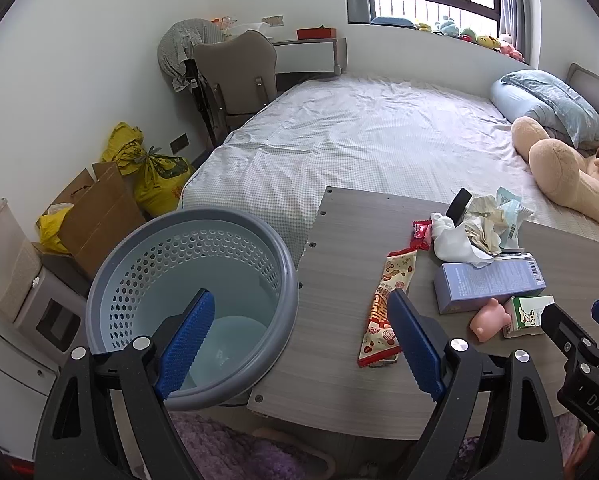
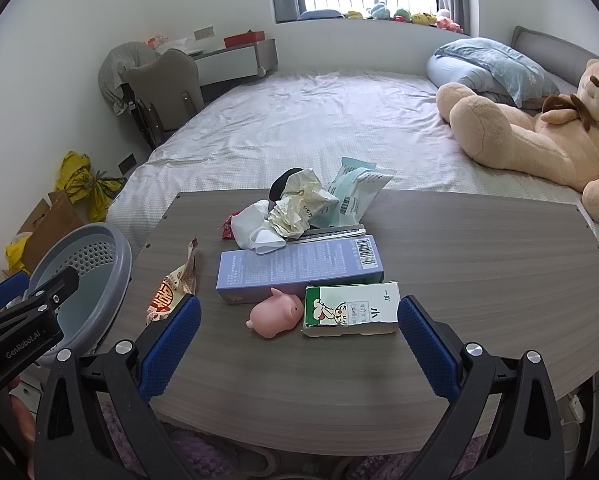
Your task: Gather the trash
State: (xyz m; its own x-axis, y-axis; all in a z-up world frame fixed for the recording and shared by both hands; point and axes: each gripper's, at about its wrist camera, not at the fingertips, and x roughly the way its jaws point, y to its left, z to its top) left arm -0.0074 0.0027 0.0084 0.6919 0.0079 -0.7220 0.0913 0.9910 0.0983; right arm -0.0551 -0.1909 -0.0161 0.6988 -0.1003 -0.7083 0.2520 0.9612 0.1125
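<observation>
A grey-and-blue perforated trash basket (image 1: 195, 300) stands at the table's left edge, also in the right wrist view (image 2: 79, 276). On the wooden table (image 2: 459, 264) lie a red-and-cream snack wrapper (image 1: 387, 304), a purple box (image 2: 299, 268), a green-and-white milk carton (image 2: 351, 310), a pink toy pig (image 2: 275, 314), crumpled paper (image 2: 295, 208), white tissue (image 2: 255, 230) and a pale blue packet (image 2: 351, 196). My left gripper (image 1: 301, 344) is open and empty, spanning the basket rim and the wrapper. My right gripper (image 2: 299, 344) is open and empty, just before the pig and carton.
A bed (image 1: 359, 140) with a large teddy bear (image 2: 539, 132) and pillow lies behind the table. A chair (image 1: 235, 76), yellow bags (image 1: 155, 172) and a cardboard bag (image 1: 95, 216) stand at the left wall. A purple rug (image 1: 227, 448) lies below.
</observation>
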